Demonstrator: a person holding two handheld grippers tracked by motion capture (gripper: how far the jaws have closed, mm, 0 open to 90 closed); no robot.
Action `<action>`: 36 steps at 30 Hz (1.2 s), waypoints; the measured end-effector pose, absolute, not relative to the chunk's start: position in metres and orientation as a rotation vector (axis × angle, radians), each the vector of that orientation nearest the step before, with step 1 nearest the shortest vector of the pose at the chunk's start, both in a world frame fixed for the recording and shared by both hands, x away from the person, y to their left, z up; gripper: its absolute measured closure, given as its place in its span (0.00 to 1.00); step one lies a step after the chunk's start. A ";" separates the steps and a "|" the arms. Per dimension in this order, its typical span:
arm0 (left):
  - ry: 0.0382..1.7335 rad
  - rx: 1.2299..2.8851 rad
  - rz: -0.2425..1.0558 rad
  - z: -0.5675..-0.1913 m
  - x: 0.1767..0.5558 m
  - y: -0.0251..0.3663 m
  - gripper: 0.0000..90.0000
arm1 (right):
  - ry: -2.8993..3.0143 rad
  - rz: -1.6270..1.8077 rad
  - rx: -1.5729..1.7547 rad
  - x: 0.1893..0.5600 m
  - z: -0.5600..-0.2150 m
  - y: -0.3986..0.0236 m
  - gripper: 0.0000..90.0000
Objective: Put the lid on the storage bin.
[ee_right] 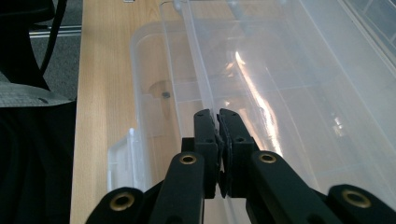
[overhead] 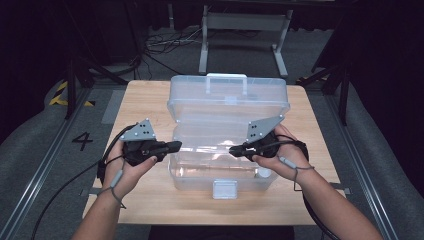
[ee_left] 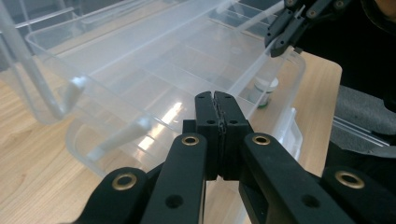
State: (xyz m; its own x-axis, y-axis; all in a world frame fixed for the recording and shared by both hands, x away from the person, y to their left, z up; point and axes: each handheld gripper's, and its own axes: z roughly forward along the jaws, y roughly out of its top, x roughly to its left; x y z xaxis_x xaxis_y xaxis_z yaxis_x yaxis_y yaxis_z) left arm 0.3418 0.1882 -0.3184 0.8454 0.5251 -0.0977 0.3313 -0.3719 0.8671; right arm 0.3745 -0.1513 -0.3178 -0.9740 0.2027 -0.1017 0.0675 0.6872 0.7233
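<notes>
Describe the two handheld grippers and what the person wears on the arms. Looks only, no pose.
Both the left gripper and the right gripper are black, with two flat jaws on arms set with brass-coloured rivets. Each carries a grey three-cornered plate dotted with small holes, and trails a black cable. A grey cord with a toggle loops at each wrist. The forearms are bare, with no sleeves in view.

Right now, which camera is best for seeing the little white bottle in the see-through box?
The left gripper view. There the little white bottle stands out by the box's far corner. In the high view it is a pale blur through the box's near right corner. In the right gripper view I cannot make it out.
</notes>
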 end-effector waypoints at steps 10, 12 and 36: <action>0.695 1.941 0.274 -0.310 0.355 0.185 1.00 | 2.710 1.142 0.210 0.371 -0.318 -0.152 0.97; 0.705 1.935 0.286 -0.308 0.358 0.185 1.00 | 2.705 1.138 0.207 0.370 -0.319 -0.152 0.97; 0.771 1.907 0.297 -0.304 0.364 0.181 1.00 | 2.706 1.139 0.221 0.359 -0.329 -0.151 0.96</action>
